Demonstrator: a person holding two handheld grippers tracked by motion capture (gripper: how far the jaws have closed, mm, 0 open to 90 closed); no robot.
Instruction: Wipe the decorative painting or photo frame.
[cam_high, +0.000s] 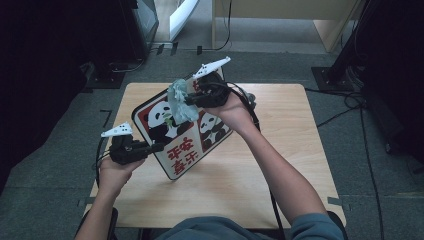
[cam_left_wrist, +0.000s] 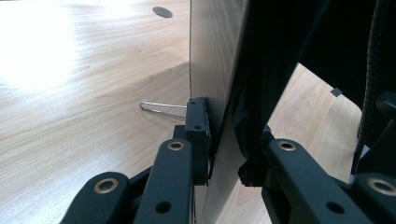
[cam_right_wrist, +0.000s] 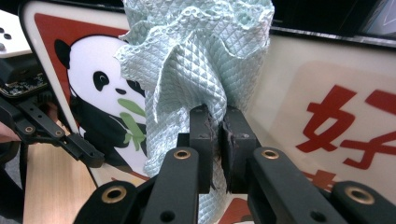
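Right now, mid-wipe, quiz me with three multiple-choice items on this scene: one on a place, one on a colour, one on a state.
1. Where does the cloth sit?
A. Flat on the table
B. Against the face of the panda board
C. Draped over a forearm

2. What colour are the characters on the panda board?
A. Red
B. Blue
C. Yellow

3. How does the right tool stand?
A. Wide open, nothing in it
B. Shut on the cloth
C. Shut on the board's edge

Answers: B, the bunched cloth lies against the board's printed face in the right gripper view. A, the characters show red on white. B, the jaws pinch the cloth between them, while the left tool clamps the board's edge.
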